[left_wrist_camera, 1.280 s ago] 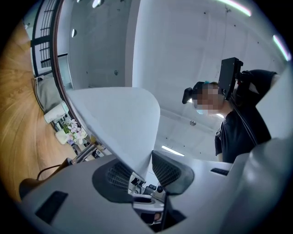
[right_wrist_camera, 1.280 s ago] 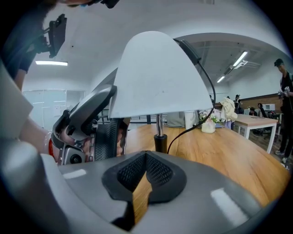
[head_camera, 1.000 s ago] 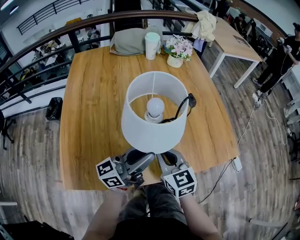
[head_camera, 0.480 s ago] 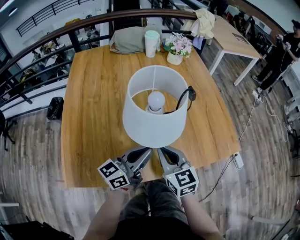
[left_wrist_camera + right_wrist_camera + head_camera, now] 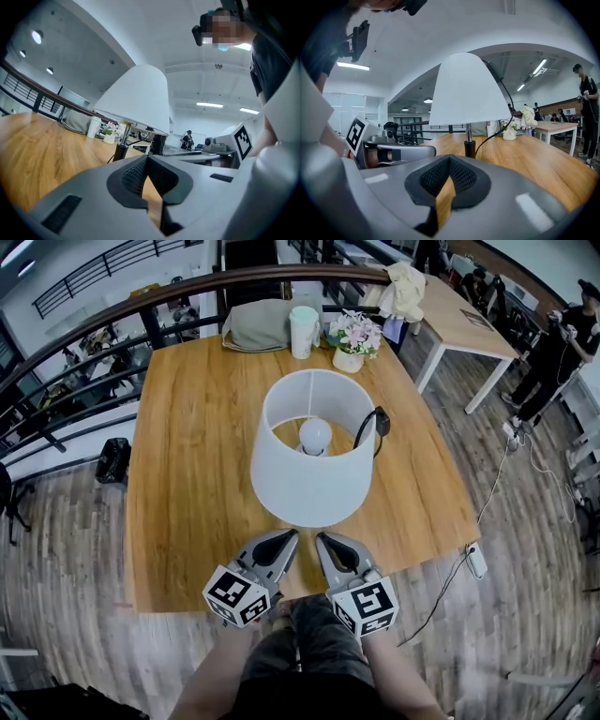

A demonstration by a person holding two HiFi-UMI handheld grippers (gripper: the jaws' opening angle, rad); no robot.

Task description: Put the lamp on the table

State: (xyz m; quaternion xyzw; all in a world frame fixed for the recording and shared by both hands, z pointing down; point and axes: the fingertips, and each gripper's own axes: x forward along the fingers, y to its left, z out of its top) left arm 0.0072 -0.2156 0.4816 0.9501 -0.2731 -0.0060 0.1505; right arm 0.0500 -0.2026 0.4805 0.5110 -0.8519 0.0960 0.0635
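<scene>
The lamp point(image 5: 314, 474), with a white drum shade, a bulb and a black base, stands upright on the wooden table point(image 5: 187, 446). Its black cord point(image 5: 367, 432) loops over the shade's right rim. My left gripper point(image 5: 289, 535) and right gripper point(image 5: 322, 538) hover side by side just short of the shade, near the table's front edge. Both are shut with nothing between their fingers. From the left gripper view, the lamp point(image 5: 140, 98) rises beyond my left gripper point(image 5: 146, 159). The right gripper view shows the lamp point(image 5: 468, 91) standing apart from my right gripper point(image 5: 449, 161).
At the table's far edge stand a white cup point(image 5: 304, 331), a pot of flowers point(image 5: 352, 338) and a grey bag point(image 5: 258, 322). A dark railing point(image 5: 112, 306) curves behind. A second table point(image 5: 459, 315) and a person point(image 5: 562, 343) are at the right. A power strip point(image 5: 475, 561) lies on the floor.
The left gripper's jaws have gone from open to shut. Both grippers have drawn back from under the shade toward the table's front edge, and the lamp now stands free.
</scene>
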